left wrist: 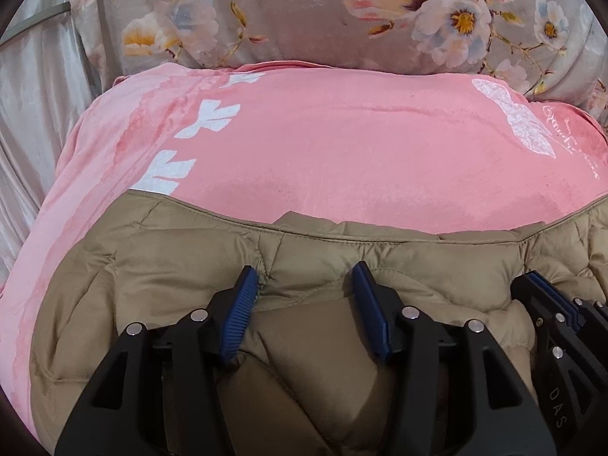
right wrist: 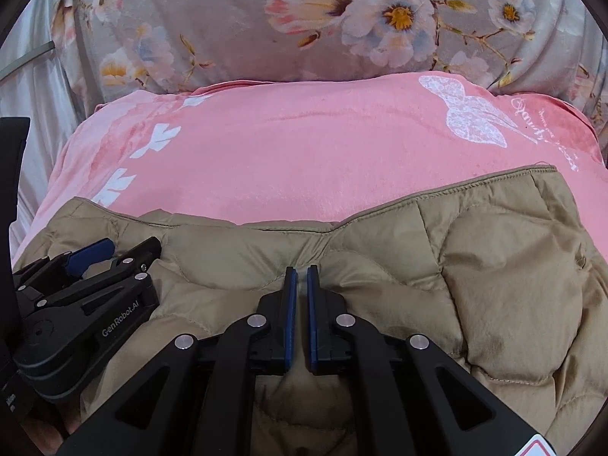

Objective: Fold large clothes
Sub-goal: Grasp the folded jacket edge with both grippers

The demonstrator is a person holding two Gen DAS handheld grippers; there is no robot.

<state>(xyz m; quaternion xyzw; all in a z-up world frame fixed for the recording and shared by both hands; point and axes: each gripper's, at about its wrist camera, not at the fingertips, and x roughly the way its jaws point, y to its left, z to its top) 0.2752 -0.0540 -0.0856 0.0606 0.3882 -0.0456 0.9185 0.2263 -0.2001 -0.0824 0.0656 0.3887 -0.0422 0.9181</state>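
Your tan quilted jacket [left wrist: 182,266] lies bunched across the lower half of both views, on the pink blanket [left wrist: 323,144], with the floral bedding [left wrist: 288,11] filling the top of the frame. Its stitched far hem runs side to side, from the left edge of the left wrist view across to the upper right of the right wrist view, so the long axis of the garment lies crosswise to both pairs of fingers, and the hem faces away from you toward the top of the frame.

Your left gripper [left wrist: 306,279] stands about half open, its jaws straddling a puffed ridge of the jacket; the fabric sits between the pads, but I judge it is not pinched. Your right gripper [right wrist: 302,277] is drawn shut to a narrow slit, tips down on the quilting; whether a thin fold is caught in that slit I cannot tell.

The two grippers sit close side by side near the middle of the jacket, just short of the hem. The right has more of the jacket spreading out on its own side, so it looks better placed for the right-hand portion.
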